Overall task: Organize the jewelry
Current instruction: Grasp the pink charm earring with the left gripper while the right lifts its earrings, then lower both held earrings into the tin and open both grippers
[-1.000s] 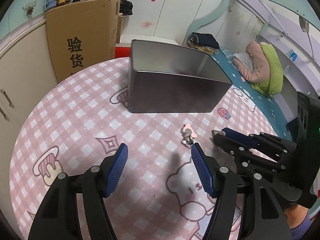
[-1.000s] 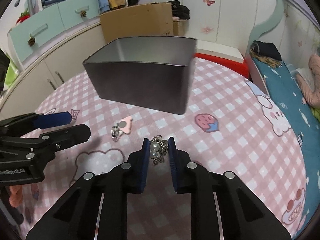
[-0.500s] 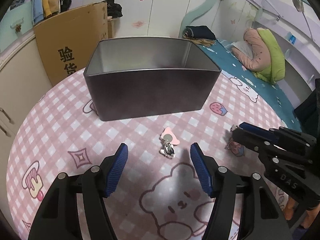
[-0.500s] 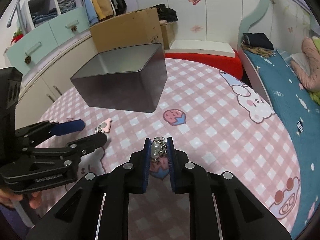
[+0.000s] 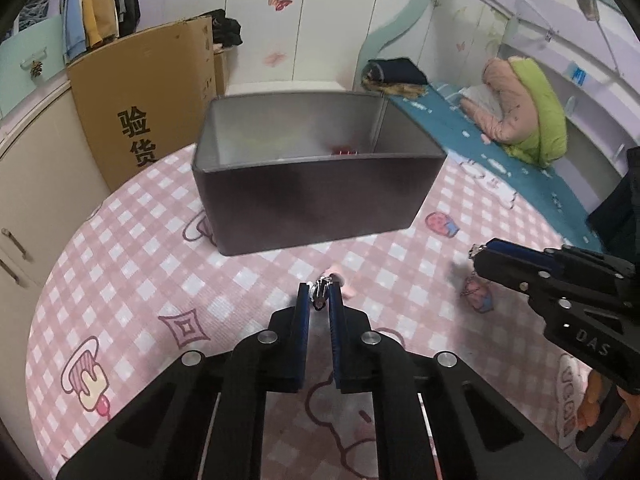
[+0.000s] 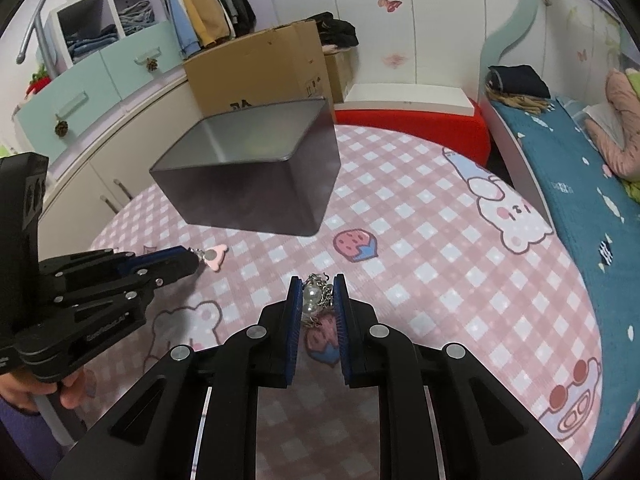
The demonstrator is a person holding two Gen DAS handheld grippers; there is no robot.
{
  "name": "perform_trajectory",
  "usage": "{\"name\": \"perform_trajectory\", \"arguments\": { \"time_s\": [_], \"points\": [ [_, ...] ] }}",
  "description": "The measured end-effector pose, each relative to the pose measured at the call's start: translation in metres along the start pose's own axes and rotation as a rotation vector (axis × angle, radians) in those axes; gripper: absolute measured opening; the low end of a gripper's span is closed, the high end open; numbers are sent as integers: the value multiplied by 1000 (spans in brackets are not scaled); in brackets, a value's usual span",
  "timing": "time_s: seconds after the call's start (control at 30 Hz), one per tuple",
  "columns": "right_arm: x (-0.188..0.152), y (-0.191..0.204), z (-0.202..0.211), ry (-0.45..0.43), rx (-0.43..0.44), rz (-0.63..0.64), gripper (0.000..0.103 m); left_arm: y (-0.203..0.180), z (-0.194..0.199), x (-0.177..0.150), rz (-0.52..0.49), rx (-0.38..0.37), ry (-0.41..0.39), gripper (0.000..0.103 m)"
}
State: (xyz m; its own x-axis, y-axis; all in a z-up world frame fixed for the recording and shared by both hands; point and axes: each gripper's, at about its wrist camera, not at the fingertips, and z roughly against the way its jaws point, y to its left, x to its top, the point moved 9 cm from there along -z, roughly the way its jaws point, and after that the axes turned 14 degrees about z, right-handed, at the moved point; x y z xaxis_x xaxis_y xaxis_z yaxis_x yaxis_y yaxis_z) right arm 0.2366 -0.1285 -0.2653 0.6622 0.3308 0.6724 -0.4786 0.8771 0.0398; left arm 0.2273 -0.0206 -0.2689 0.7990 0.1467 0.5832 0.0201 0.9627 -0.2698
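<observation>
The left gripper [image 5: 319, 300] is clenched on a pink charm [image 6: 214, 257] by its silver clasp, the pink part sticking out past the blue pads just above the pink checked bench [image 5: 120, 272]. Beyond it, on the far side of the bench, stands an open grey tin box [image 5: 316, 196] with something small and red inside, too blurred to name. To the right, the right gripper [image 6: 317, 300] is grasping a pearl chain piece [image 6: 314, 298], its links bunched between the pads and held clear of the bench. Further right lies a bed [image 6: 592, 184] with a teal cover.
</observation>
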Motion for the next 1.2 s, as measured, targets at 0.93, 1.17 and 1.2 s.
{"name": "perform_trajectory", "arguments": {
  "time_s": [0.93, 1.17, 1.2],
  "points": [
    [118, 15, 46, -151, -3, 67, 16, -9, 59, 107, 16, -135, -115, 8],
    [129, 21, 16, -116, 32, 70, 16, -1, 26, 110, 26, -105, -62, 8],
    [128, 21, 11, -108, 38, 69, 16, 0, 21, 109, 26, -103, -54, 8]
  ]
}}
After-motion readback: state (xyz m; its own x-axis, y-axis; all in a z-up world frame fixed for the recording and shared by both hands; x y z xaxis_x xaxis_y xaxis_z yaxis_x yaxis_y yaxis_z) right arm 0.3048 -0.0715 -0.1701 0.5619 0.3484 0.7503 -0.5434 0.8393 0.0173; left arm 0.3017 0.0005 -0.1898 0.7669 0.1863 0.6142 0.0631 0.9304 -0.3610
